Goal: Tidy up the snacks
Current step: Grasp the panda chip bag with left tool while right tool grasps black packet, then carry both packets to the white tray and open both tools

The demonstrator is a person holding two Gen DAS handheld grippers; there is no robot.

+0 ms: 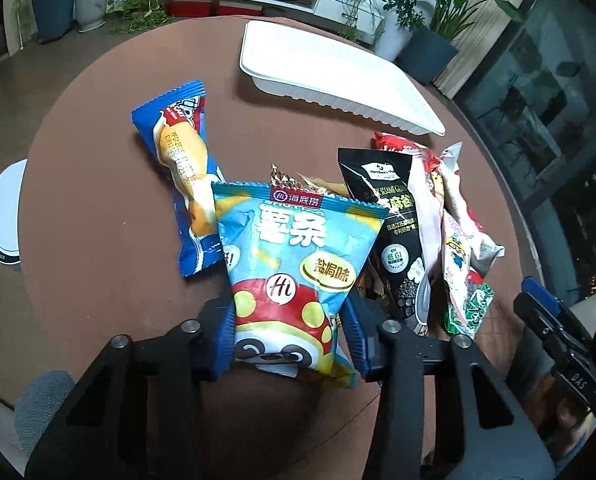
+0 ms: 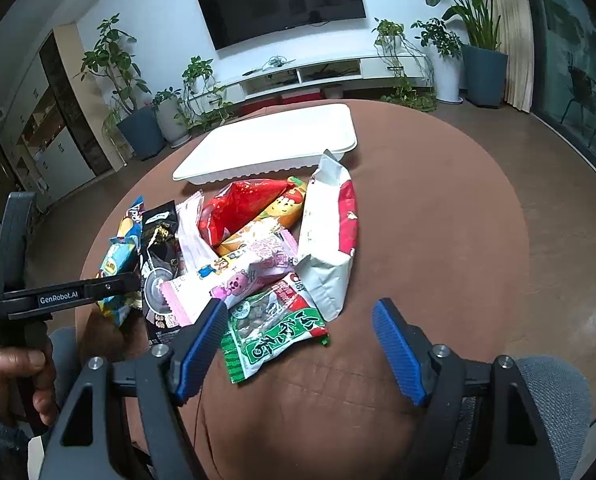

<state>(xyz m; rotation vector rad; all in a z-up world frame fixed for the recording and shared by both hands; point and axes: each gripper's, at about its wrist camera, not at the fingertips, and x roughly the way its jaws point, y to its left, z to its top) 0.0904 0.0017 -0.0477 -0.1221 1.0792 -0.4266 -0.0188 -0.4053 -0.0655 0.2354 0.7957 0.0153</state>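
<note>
left gripper (image 1: 289, 336): clenched on blue chips bag (image 1: 298, 264) | right gripper (image 2: 298, 344): released, over green packet (image 2: 271, 334) | white tray (image 2: 273, 144): beyond snack pile, on brown table (image 2: 438, 240)

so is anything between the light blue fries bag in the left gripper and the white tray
Nothing tall. The left gripper is shut on the fries bag. A gold-edged packet lies just beyond it, then bare table up to the white tray.
</note>
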